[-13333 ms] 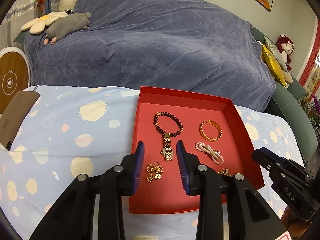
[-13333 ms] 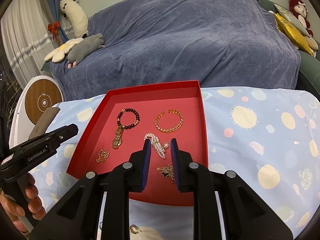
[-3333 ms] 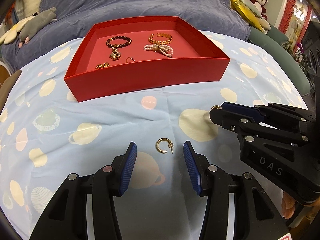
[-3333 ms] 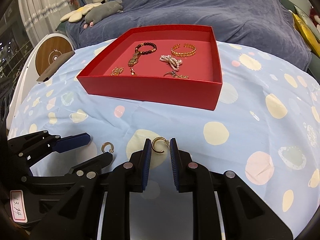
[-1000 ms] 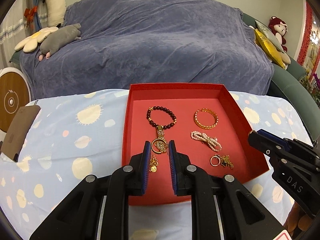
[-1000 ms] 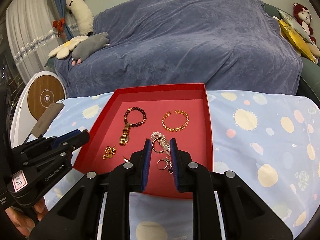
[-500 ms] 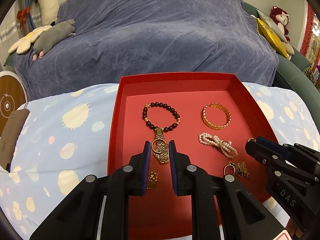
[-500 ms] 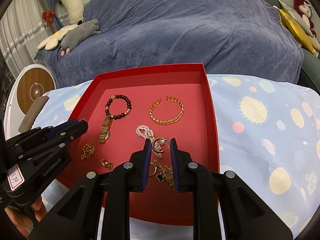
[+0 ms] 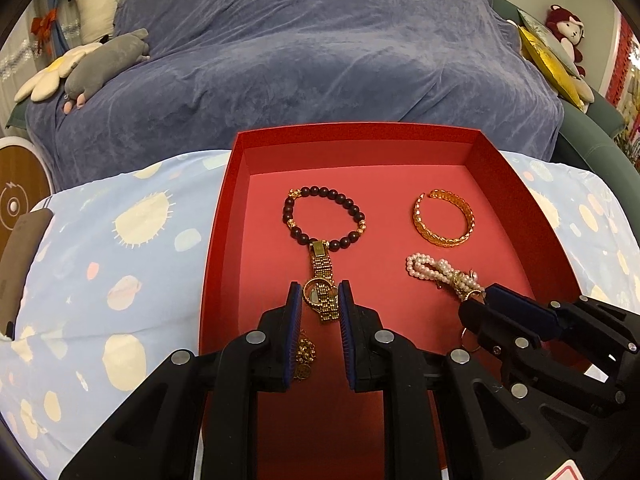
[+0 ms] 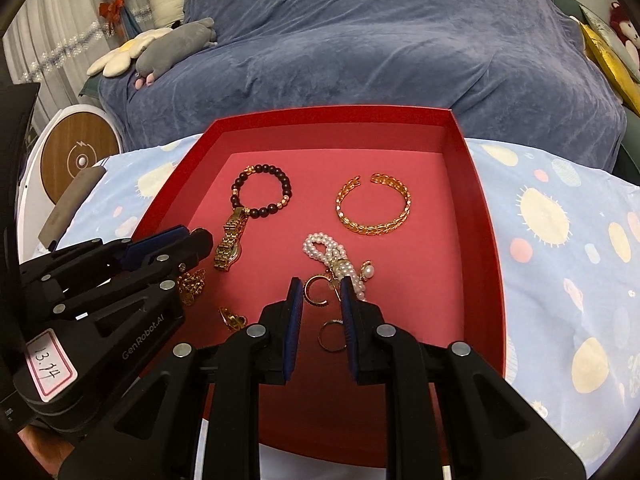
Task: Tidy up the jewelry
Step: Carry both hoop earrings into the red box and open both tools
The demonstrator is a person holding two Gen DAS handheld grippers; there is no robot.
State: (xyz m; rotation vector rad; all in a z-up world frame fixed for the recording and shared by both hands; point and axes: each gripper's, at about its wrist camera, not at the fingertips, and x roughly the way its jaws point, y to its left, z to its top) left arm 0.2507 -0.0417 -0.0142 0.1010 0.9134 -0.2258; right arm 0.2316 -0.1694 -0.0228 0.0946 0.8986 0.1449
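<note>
A red tray (image 9: 224,216) lies on the patterned cloth and holds a dark bead bracelet (image 9: 324,216), a gold bangle (image 9: 444,218), a pearl bracelet (image 9: 432,270), a gold watch (image 9: 322,268) and a gold chain (image 9: 304,354). My left gripper (image 9: 319,295) hovers low over the watch, shut on a gold hoop earring (image 9: 310,294). My right gripper (image 10: 321,291) hangs beside the pearl bracelet (image 10: 324,250), shut on a second gold hoop earring (image 10: 314,290). A loose ring (image 10: 332,336) and a small gold piece (image 10: 232,318) lie on the tray floor below it.
The tablecloth (image 9: 120,240) with suns and planets spreads on both sides of the tray. Behind stands a sofa under a blue cover (image 9: 320,52) with plush toys (image 9: 88,68). A brown flat object (image 9: 20,256) lies at the far left.
Both grippers have sunk and moved forward over the tray, each still holding its hoop earring. The tray and its jewelry look larger and closer.
</note>
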